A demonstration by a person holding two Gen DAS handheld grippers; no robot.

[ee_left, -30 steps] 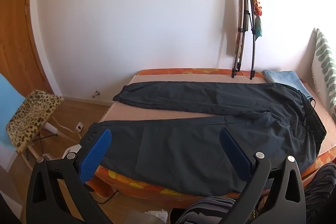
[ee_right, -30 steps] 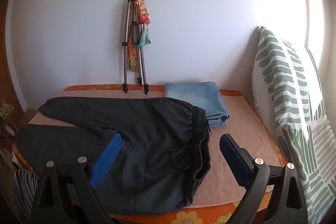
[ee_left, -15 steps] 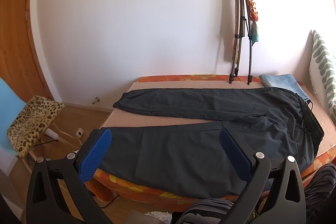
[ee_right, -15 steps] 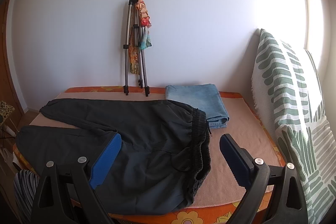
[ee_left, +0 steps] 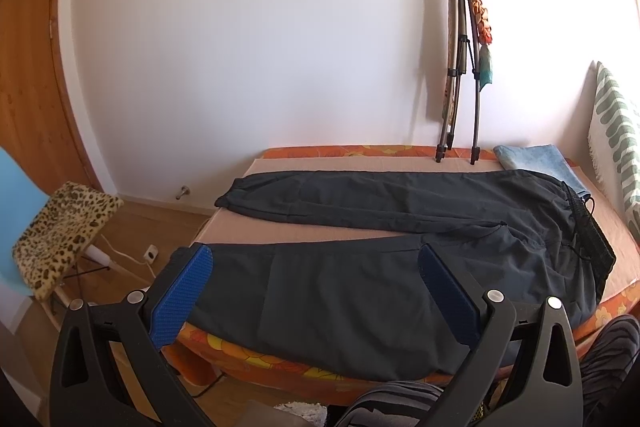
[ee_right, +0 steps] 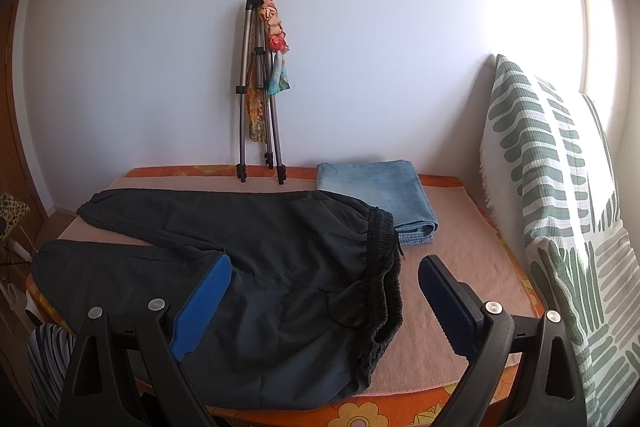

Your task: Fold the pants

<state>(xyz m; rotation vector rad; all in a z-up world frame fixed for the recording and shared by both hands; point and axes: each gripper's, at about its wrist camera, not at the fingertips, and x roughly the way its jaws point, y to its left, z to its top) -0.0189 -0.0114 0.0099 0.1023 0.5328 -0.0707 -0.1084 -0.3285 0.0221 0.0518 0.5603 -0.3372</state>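
Dark grey pants (ee_left: 360, 259) (ee_right: 280, 259) lie spread flat on the bed, legs apart and pointing left, the black elastic waistband (ee_right: 382, 267) at the right. My left gripper (ee_left: 316, 267) hovers open above the near leg, short of the bed's front edge, holding nothing. Open too, my right gripper (ee_right: 324, 279) hangs over the waist end of the pants, with its blue pads (ee_right: 204, 307) wide apart and nothing between them.
Folded blue jeans (ee_right: 380, 195) lie at the back right of the bed (ee_right: 460, 267). A folded tripod (ee_right: 260, 99) leans on the wall. A green-patterned cushion (ee_right: 552, 211) stands right. A leopard-print chair (ee_left: 64, 227) stands left on the floor. A person's striped legs (ee_left: 400, 403) are at the bed's front.
Both cameras have pulled back and tilted up slightly, so the bed sits lower and smaller in view. The pants have not moved. Both grippers stay open.
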